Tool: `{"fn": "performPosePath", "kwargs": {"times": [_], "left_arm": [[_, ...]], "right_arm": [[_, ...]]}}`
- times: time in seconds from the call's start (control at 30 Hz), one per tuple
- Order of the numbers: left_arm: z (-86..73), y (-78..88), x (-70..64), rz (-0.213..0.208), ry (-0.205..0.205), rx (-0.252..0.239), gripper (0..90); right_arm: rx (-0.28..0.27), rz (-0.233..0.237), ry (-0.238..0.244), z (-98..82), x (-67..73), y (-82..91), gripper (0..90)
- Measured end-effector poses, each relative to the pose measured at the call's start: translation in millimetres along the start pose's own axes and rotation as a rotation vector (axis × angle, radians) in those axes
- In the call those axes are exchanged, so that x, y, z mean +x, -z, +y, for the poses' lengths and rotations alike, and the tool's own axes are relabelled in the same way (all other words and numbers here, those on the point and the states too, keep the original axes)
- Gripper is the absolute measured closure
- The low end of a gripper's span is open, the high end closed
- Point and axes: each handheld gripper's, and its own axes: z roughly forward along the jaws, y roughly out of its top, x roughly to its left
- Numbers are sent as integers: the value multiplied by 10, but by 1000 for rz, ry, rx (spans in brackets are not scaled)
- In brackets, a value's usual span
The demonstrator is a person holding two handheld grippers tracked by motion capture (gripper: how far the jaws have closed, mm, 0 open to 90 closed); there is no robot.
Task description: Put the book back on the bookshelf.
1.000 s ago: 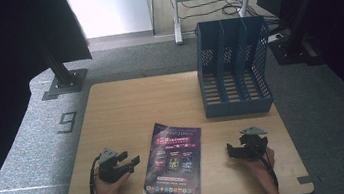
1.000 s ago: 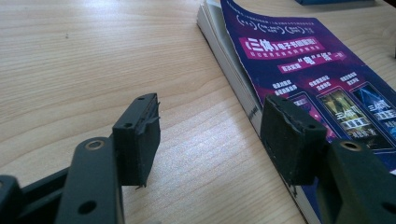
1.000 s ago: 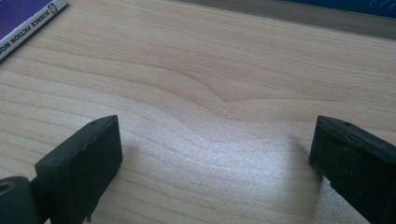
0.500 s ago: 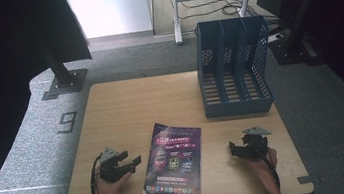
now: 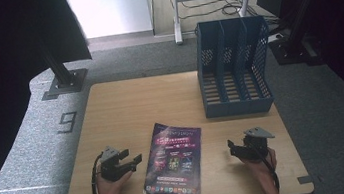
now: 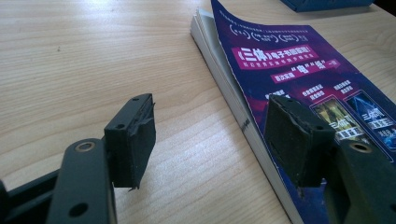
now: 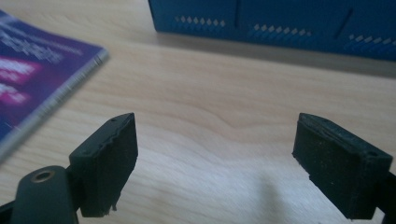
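Note:
A purple magazine (image 5: 174, 159) lies flat near the front middle of the wooden table (image 5: 151, 105). My left gripper (image 5: 130, 162) rests on the table just left of it, open, with its jaws pointing at the magazine's left edge. In the left gripper view the magazine (image 6: 299, 70) has a slightly lifted cover, and the open left gripper (image 6: 215, 135) has one jaw over the magazine's edge without pressing on it. My right gripper (image 5: 232, 147) sits to the magazine's right, open and empty. In the right gripper view the right gripper (image 7: 215, 158) frames bare wood.
A blue three-slot file holder (image 5: 233, 69) stands at the table's back right, seen ahead as the blue file holder (image 7: 280, 18) in the right gripper view. The magazine's corner (image 7: 32, 60) lies to the left there. A metal rack and cables stand on the floor behind the table.

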Motion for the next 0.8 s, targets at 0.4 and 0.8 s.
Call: {"fn": "performPosePath", "kwargs": {"times": [0.4,0.8], "left_arm": [[-18,-54,-25,-8,-11,28,328],[-10,-56,-33,-13,-2,25,327]], "right_arm": [[-28,55,-10,64,168,45,153],[-65,104,30,148,382,109,166]]}}
